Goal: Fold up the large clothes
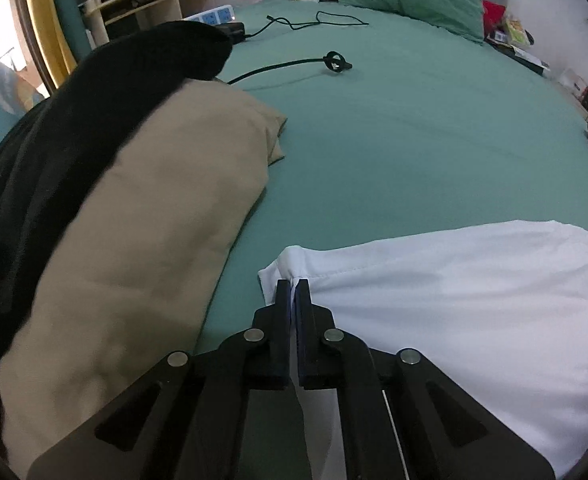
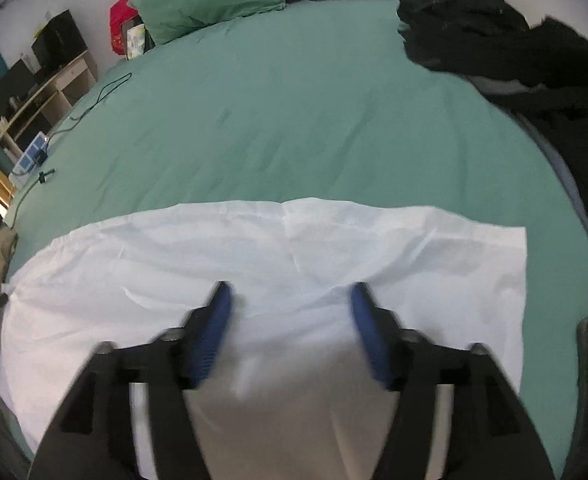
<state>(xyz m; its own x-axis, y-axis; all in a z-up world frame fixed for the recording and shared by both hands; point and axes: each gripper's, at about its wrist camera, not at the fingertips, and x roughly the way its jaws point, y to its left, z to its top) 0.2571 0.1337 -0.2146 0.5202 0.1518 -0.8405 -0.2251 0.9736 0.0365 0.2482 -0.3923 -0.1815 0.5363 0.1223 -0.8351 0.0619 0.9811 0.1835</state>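
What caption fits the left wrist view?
Left tool shut on white cloth's edge, beside tan cloth on green bed.

White garment (image 2: 333,248), spread flat and lightly creased across near part of green bed; left edge bunched upward, right edge straight, square-cornered.
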